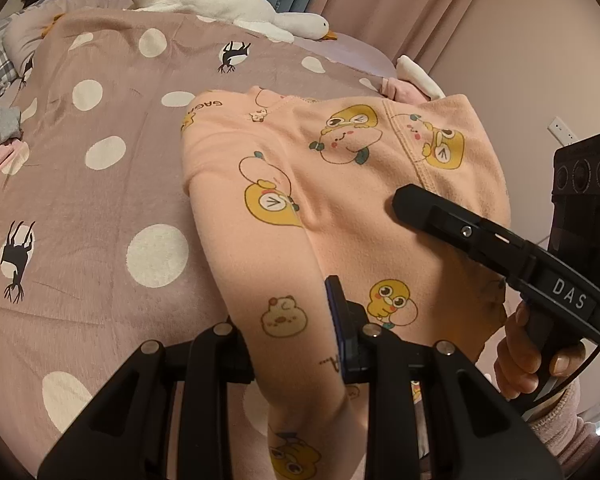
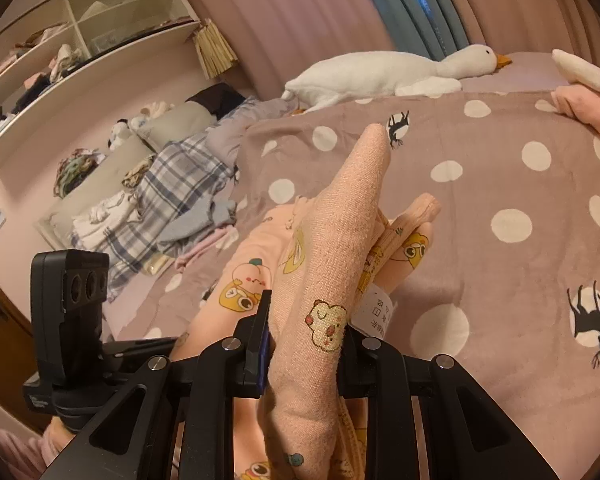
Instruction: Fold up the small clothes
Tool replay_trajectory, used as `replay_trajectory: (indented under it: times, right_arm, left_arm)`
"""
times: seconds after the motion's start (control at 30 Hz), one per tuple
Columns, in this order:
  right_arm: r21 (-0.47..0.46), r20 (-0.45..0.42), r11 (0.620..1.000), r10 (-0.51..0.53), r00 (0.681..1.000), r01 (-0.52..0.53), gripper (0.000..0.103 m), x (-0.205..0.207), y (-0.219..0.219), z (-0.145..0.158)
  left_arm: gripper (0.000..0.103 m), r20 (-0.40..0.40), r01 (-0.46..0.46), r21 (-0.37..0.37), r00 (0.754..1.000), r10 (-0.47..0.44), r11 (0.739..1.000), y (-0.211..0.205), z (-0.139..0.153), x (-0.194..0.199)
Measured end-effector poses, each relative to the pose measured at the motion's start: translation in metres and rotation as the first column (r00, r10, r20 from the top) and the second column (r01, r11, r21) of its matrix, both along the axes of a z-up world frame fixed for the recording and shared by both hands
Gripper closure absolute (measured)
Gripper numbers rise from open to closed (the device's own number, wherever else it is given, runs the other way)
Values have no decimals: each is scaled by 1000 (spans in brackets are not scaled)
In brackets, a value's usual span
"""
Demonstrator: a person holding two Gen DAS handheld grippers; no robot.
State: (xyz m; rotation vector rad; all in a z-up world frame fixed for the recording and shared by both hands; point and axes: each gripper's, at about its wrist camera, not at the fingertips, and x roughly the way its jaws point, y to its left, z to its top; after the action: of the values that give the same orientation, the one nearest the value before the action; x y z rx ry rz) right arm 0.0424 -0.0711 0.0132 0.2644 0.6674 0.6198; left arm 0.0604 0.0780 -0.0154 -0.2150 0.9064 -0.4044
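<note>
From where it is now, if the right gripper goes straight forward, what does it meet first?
The right gripper, shut on the pink garment, would probably push that cloth onto the polka-dot bedspread; depth is unclear.

White "DAS" lettering sits on the right claw (image 1: 410, 200) body. The pink garment (image 1: 340, 208) has "GAG…" printed upside down. Its care tag (image 2: 380, 314) text is too small to read.

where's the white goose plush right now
The white goose plush lies along the far edge of the bed, against the pink curtains, beyond the polka-dot duvet; its head points right in both views.
</note>
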Motion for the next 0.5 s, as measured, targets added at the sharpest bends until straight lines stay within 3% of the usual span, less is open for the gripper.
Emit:
replay_trajectory:
  times: [0.5]
  right_arm:
    - [-14, -38, 1000, -7, 999, 6, 77, 24, 5, -12]
  left_arm:
    - [76, -37, -8, 0, 999, 8, 1000, 1, -18, 26]
